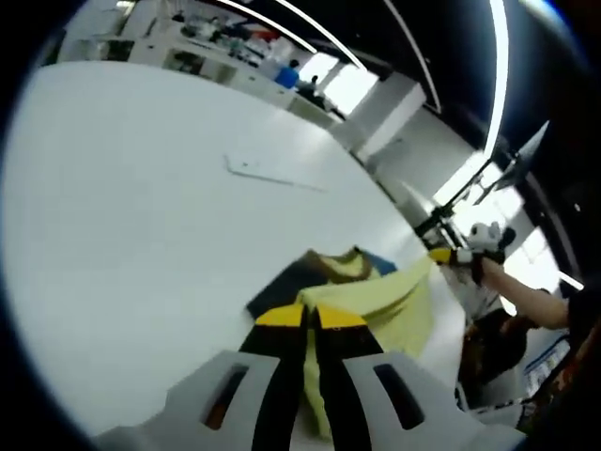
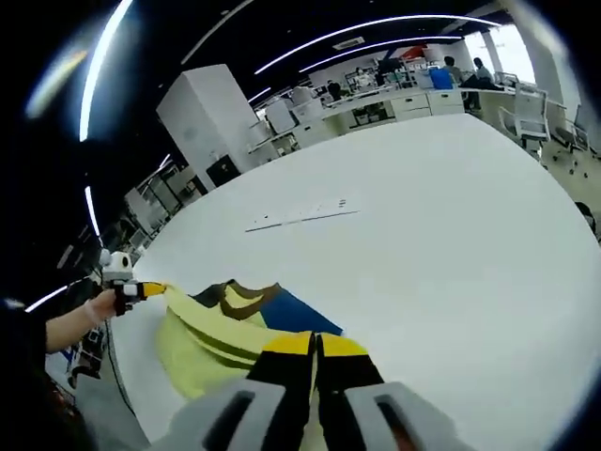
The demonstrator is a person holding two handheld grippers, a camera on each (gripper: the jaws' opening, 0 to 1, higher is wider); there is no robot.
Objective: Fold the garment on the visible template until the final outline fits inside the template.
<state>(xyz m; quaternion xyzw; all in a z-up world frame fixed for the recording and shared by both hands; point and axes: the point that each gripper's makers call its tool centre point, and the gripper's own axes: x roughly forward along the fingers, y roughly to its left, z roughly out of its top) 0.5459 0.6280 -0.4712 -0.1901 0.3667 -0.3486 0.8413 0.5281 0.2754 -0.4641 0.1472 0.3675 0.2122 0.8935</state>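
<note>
Right gripper (image 2: 315,346) fingers (image 2: 286,346) closed on yellow garment (image 2: 202,343) over white table (image 2: 441,235)

Garment (image 1: 380,299) lies on the desk (image 1: 141,235), near its edge, partly over the template (image 1: 282,287), which pokes out from under it on the desk-centre side. Left gripper (image 1: 310,318) is at one garment edge, jaws closed on cloth; right gripper (image 2: 315,346) likewise at the opposite edge. Each gripper also shows at the garment's far corner in the other's view. Thin strip (image 2: 300,218) lies on desk beyond garment, well apart. Workbenches (image 2: 413,99) stand behind desk.
</note>
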